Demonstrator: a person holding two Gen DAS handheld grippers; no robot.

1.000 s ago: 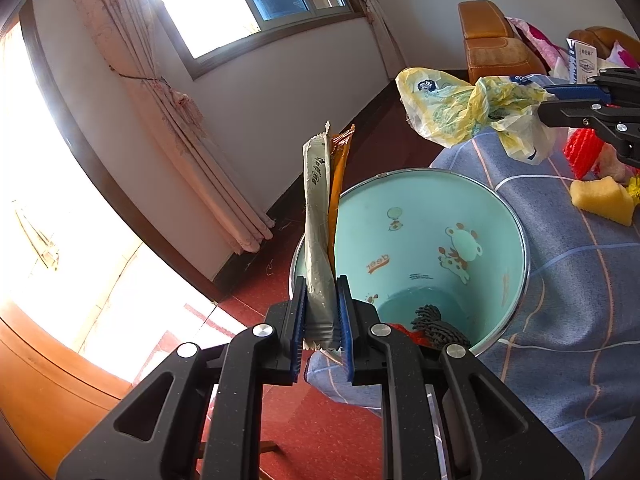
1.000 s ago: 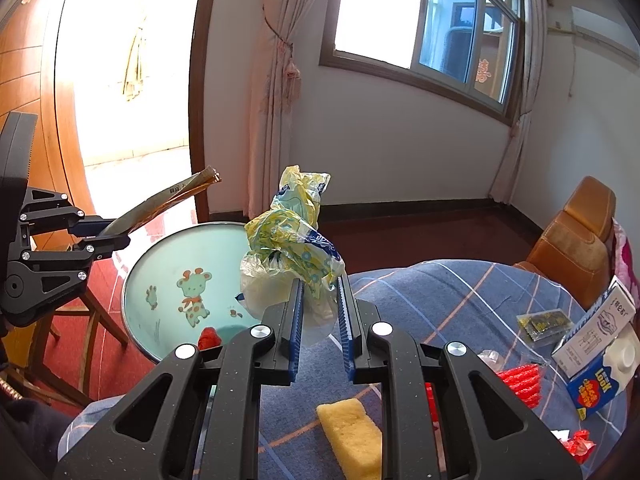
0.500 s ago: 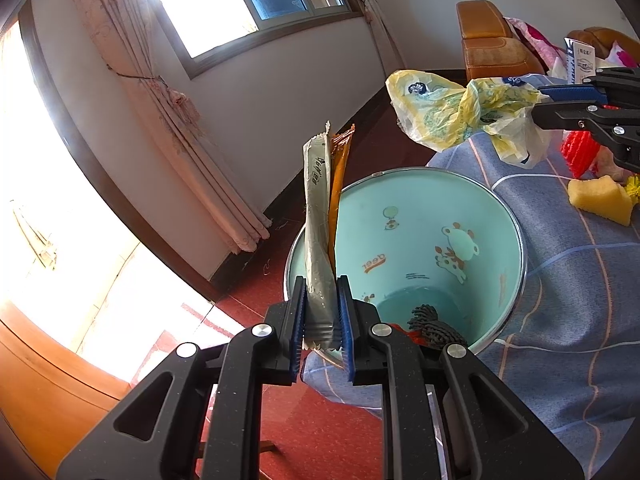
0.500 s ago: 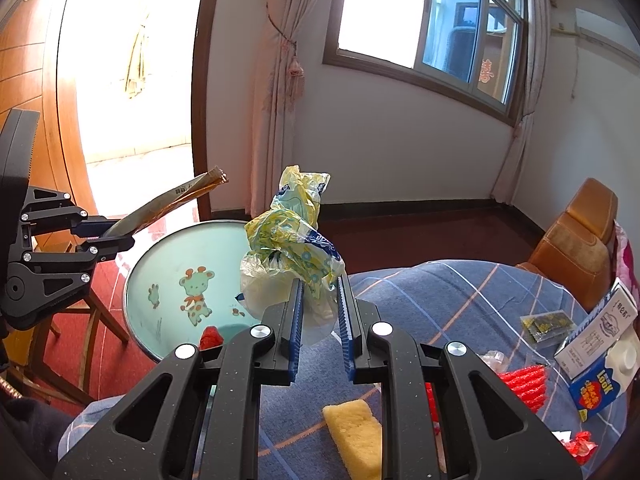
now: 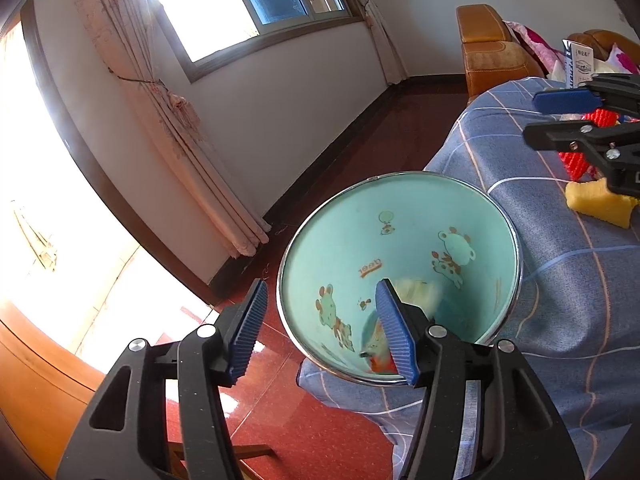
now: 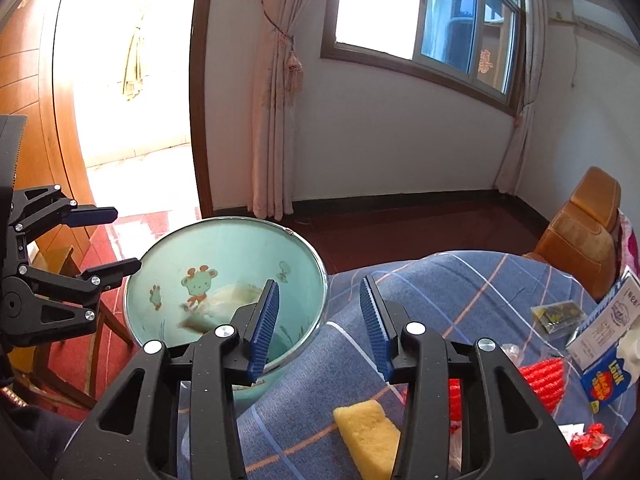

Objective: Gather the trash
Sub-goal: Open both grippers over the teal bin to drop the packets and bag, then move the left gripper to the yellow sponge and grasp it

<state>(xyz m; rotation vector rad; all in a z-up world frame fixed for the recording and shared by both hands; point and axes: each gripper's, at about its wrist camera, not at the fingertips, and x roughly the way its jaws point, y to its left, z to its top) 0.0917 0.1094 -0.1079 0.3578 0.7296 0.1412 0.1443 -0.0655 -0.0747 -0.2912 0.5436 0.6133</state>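
A mint-green bin (image 5: 472, 216) with cartoon animals stands at the table's edge; it also shows in the right wrist view (image 6: 248, 240). A blurred yellow-white plastic bag (image 5: 416, 292) and wrappers lie inside it, seen as a pale blur in the right wrist view (image 6: 224, 300). My left gripper (image 5: 320, 326) is open and empty over the bin's near rim. My right gripper (image 6: 320, 324) is open and empty over the bin's table-side rim. Each gripper shows in the other's view, the right one (image 5: 560, 116) and the left one (image 6: 108, 240).
The table has a blue checked cloth (image 6: 460, 280). On it lie a yellow sponge (image 6: 368, 432), red net pieces (image 6: 544, 380), a dark packet (image 6: 556, 314) and a blue-white carton (image 6: 608, 344). Orange armchairs (image 6: 580, 232) stand beyond the table. A wooden stool (image 6: 64, 264) stands by the bin.
Both grippers have opened. The wrappers left my left gripper and the plastic bag left my right gripper; both are now in the bin.
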